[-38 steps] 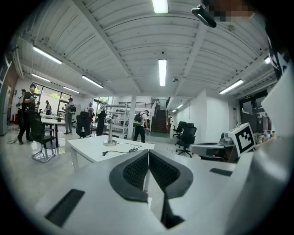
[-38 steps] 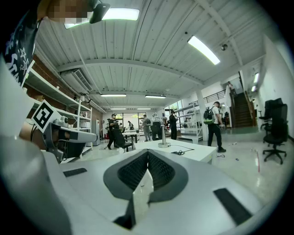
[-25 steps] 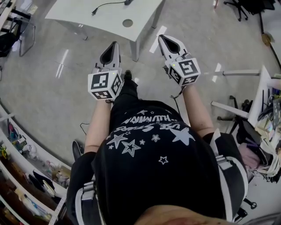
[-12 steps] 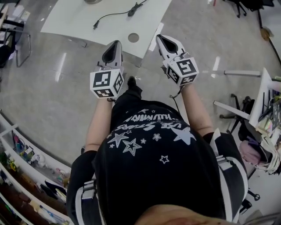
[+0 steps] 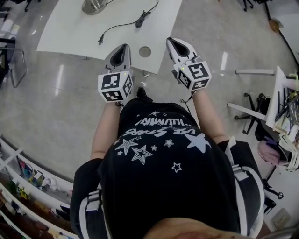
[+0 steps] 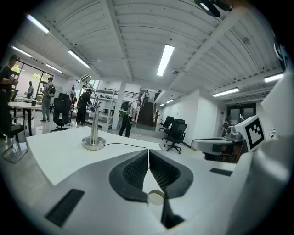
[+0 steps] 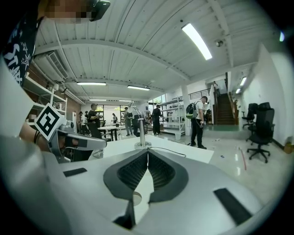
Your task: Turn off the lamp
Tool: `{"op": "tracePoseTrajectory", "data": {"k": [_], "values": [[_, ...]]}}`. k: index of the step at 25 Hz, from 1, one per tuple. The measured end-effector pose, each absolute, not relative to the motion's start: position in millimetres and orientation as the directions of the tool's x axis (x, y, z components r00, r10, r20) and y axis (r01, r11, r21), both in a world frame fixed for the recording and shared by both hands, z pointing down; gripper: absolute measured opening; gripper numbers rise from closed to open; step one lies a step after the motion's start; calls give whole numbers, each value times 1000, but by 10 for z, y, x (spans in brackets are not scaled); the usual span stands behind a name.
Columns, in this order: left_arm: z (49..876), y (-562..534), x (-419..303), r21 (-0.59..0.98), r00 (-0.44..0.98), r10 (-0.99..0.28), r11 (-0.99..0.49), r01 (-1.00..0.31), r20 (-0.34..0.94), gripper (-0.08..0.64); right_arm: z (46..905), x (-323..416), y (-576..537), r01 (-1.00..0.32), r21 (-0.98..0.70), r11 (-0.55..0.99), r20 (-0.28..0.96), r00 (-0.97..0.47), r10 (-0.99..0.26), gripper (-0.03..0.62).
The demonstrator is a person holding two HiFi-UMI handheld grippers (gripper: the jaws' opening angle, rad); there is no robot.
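Glossy grey workshop floor, with a white counter [image 5: 70,35] ahead. Lamp [image 5: 93,5] at the far edge of that counter: round metal base, thin curved neck, upright. Black cable [image 5: 119,27] trailing from the lamp toward the near side, with a dark inline block [image 5: 139,21] partway along, possibly the switch. Round cable hole [image 5: 145,51] nearer than the lamp, by the counter's corner. Left claw [image 5: 124,46] and right claw [image 5: 170,41] both well short of the lamp, over the near edge, each closed with pads pressed together and nothing between them, confirmed in both gripper views.

Likely trouble:
- Closed tips too blunt or poorly aimed for a small switch, shoving the light block along the counter instead of pressing it.
- Snagging the cable and tugging the lamp sideways.
- Knocking the slim neck on a reach for the head.
- Real switch location unclear from here, so a wrong guess quite possible.

Containers: none on the counter near the lamp. Shelving [image 5: 18,186], well away from the lamp behind the person, packed with small items too tiny to name.
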State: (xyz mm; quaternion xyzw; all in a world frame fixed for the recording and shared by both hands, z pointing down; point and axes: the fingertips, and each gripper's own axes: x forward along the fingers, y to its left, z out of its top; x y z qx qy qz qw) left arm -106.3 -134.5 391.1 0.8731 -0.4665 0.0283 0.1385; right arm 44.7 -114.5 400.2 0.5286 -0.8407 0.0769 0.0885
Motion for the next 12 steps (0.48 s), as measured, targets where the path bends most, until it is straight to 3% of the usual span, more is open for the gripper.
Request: {"op": "tracePoseTrajectory", "data": {"k": [12], "values": [[4179,-1677,-791,213,629,-739,-592,-777,242,14,4186,583,-1441,-920,-74,386,268,-391,-881,7]]}}
